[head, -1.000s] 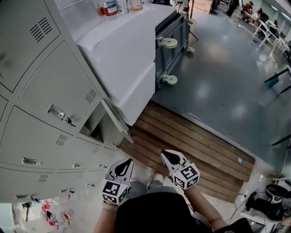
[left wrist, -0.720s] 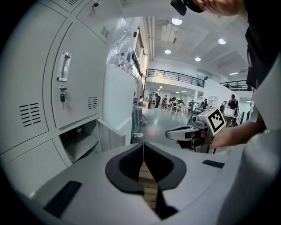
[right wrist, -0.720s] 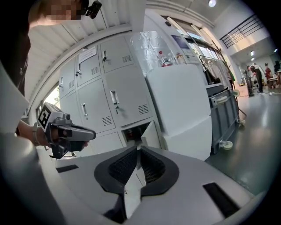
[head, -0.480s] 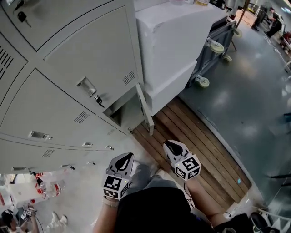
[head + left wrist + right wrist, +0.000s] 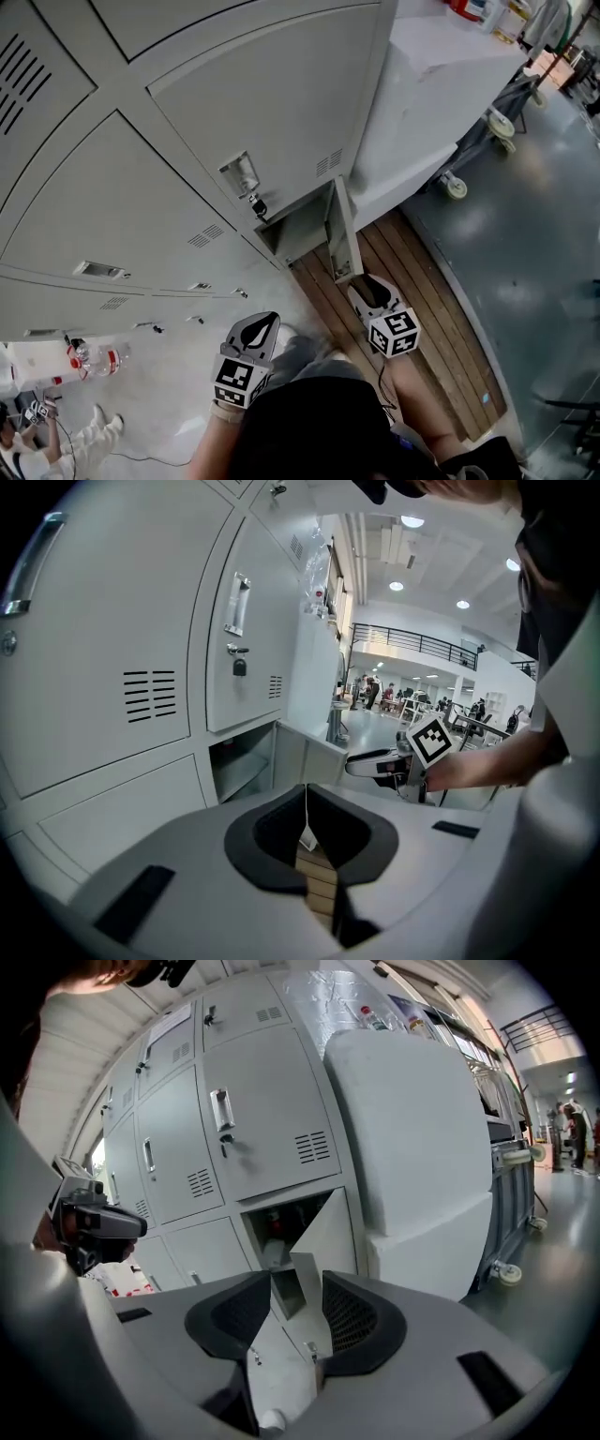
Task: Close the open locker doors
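Note:
A grey locker bank fills the left of the head view. One low locker door (image 5: 339, 234) stands open, swung out to the right of its compartment (image 5: 292, 230). My right gripper (image 5: 363, 280) is at the door's lower free corner. Its jaws are opening, and in the right gripper view (image 5: 295, 1286) the door's edge (image 5: 328, 1232) shows in the gap without a pad pressing on it. My left gripper (image 5: 269, 319) hangs lower left, away from the lockers, its jaws (image 5: 306, 803) shut on nothing. The left gripper view also shows the door (image 5: 314, 759) and the right gripper (image 5: 361, 764).
A tall white block (image 5: 427, 103) stands right of the lockers, against a grey cart on caster wheels (image 5: 457, 187). Wooden slats (image 5: 422, 300) cover the floor under me. Bottles (image 5: 92, 358) lie on the floor at lower left, near a person's legs (image 5: 56, 436).
My head view has swung toward the lockers. The right gripper has moved forward up to the open door's corner and its jaws have opened. The left gripper has barely moved.

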`<state>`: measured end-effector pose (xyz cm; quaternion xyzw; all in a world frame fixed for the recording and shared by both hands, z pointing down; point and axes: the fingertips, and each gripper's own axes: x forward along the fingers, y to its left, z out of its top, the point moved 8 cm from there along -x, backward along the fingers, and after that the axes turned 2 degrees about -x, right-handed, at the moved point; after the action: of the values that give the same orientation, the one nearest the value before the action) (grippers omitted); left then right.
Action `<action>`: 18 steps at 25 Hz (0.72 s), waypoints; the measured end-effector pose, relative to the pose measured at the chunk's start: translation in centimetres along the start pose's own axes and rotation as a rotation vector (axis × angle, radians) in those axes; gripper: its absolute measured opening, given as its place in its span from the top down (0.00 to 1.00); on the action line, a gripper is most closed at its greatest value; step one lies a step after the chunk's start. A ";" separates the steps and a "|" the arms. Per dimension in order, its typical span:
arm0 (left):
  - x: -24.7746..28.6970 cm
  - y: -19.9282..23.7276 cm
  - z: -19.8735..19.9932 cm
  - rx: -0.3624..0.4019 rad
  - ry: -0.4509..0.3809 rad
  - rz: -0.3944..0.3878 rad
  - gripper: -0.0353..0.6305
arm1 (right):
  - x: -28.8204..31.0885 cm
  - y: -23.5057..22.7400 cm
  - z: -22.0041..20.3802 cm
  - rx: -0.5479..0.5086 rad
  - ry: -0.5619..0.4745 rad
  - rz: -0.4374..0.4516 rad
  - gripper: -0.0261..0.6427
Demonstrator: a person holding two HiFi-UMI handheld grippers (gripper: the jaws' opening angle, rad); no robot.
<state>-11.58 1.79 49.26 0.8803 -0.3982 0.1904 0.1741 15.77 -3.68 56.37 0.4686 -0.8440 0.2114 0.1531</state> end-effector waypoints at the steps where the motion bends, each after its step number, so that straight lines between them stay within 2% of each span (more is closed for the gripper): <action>1: -0.2 0.5 -0.1 -0.006 0.000 0.006 0.92 | 0.5 0.0 0.0 0.000 0.006 -0.006 0.69; 8: -0.6 3.3 -0.7 -0.038 -0.005 0.011 0.92 | 2.5 -0.1 0.8 0.014 0.008 -0.067 0.70; 18: -1.6 6.1 -1.5 -0.031 -0.008 -0.004 0.92 | 5.8 3.6 1.5 -0.001 0.017 -0.035 0.68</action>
<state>-17.55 -0.30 50.69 0.8790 -0.4001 0.1801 0.1866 9.66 -6.95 56.95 0.4812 -0.8345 0.2122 0.1643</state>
